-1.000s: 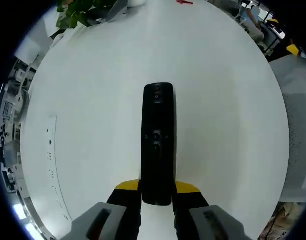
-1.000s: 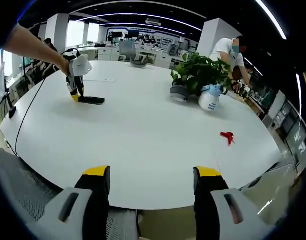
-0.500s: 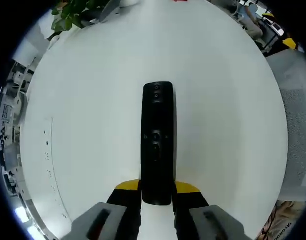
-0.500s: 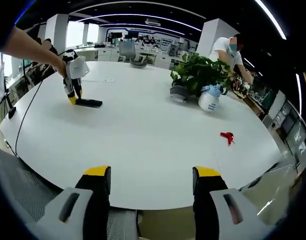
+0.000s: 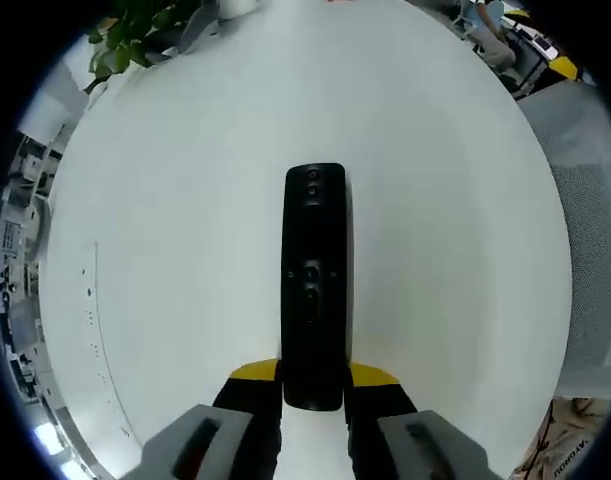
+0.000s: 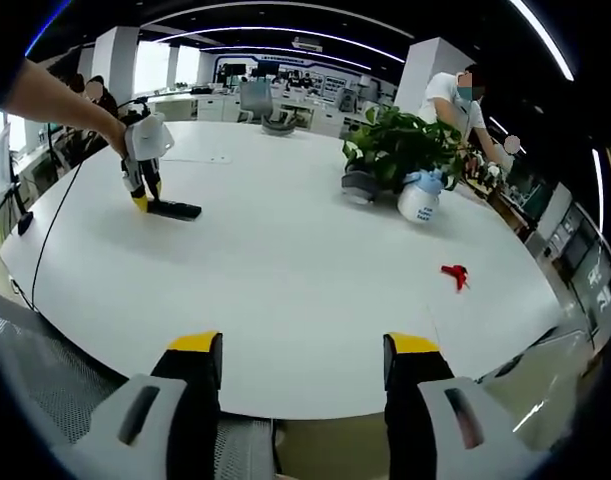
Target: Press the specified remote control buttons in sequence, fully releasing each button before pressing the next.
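Black remote (image 5: 314, 285) near end hidden between left gripper (image 5: 314, 378) fingers clamping it, right gripper (image 6: 303, 352) fingers wide apart

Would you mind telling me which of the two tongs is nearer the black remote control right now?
Left. The left tongs are closed around the remote control's near end. The right tongs hover open at the table's edge, far from it.

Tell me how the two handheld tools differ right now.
The left tool is clamped on the black remote control's near end; the right tool stands open, holding nothing. The left sits over the white table, the right back at its edge. Both have yellow tips.
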### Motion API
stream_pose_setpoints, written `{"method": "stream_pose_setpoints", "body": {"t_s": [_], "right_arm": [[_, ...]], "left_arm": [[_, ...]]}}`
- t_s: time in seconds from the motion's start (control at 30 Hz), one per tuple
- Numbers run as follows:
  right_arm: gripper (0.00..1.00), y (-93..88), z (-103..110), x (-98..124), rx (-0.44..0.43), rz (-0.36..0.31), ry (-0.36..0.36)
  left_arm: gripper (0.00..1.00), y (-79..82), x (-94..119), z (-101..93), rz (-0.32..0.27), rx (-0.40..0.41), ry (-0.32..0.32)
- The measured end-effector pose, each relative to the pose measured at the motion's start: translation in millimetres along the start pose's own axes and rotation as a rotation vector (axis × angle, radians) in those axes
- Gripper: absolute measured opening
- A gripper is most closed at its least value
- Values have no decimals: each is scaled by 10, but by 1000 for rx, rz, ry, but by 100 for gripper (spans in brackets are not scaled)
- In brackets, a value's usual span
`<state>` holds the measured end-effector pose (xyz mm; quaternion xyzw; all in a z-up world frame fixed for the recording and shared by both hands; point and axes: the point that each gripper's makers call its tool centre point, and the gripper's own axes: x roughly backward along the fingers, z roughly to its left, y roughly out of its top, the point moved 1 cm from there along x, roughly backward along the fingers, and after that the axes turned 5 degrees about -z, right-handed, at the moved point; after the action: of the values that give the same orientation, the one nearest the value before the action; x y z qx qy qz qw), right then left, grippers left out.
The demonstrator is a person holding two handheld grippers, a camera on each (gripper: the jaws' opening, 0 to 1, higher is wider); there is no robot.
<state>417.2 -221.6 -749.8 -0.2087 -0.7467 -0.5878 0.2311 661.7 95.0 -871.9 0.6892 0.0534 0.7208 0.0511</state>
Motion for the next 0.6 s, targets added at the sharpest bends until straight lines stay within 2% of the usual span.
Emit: {"method": "stream_pose_setpoints", "body": {"t_s": [0.6], "right_arm": [[66, 6, -1, 7, -6, -10, 0]], "left_arm": [[23, -18, 1, -187, 18, -3, -1]]}}
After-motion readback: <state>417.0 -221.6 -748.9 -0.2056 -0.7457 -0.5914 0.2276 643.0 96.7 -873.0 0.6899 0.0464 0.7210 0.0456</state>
